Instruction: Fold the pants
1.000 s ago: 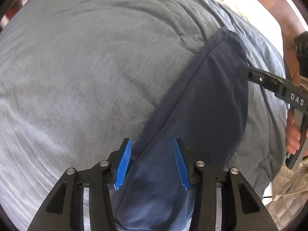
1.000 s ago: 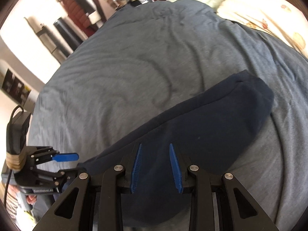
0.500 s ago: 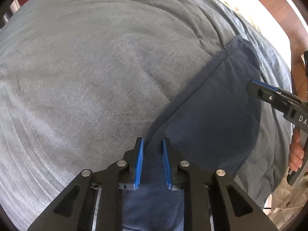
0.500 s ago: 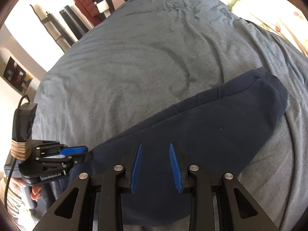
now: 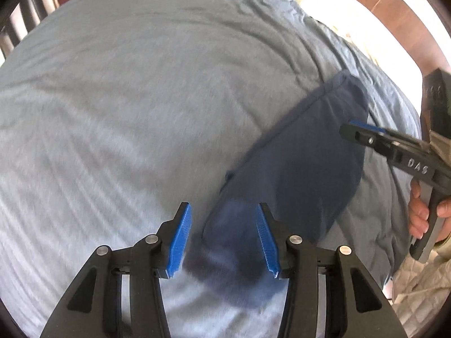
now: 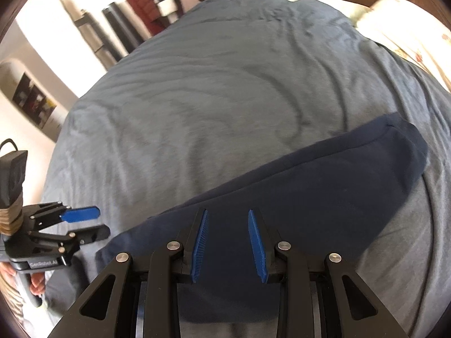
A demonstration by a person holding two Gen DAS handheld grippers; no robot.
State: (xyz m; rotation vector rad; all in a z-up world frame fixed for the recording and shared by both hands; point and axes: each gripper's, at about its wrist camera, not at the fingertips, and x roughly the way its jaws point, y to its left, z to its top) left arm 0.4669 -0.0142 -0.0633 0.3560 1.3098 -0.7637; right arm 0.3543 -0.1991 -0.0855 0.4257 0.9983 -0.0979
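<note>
Dark navy pants (image 5: 304,152), folded into a long band, lie flat on the bed and run from under my left gripper (image 5: 222,205) up toward the right. Its jaws are opening; the blurred near end of the pants lies below them and the blue pads do not touch it. In the right wrist view the pants (image 6: 324,191) stretch from lower left to right. My right gripper (image 6: 227,212) hovers over their middle, pads apart and nothing between them. The left gripper (image 6: 101,221) shows at the left edge, the right gripper (image 5: 358,129) at the right edge.
A grey-blue bed cover (image 5: 141,98) spreads wide around the pants. A pale pillow (image 6: 408,28) lies at the far right of the bed. A person's hand (image 5: 422,217) holds the right gripper's handle. Clothes hang on a rack (image 6: 146,0) beyond the bed.
The left jaws narrowed onto the pants' end, then spread apart and drew up and away, leaving the end on the bed. The right gripper drifted a little over the pants, jaws unchanged.
</note>
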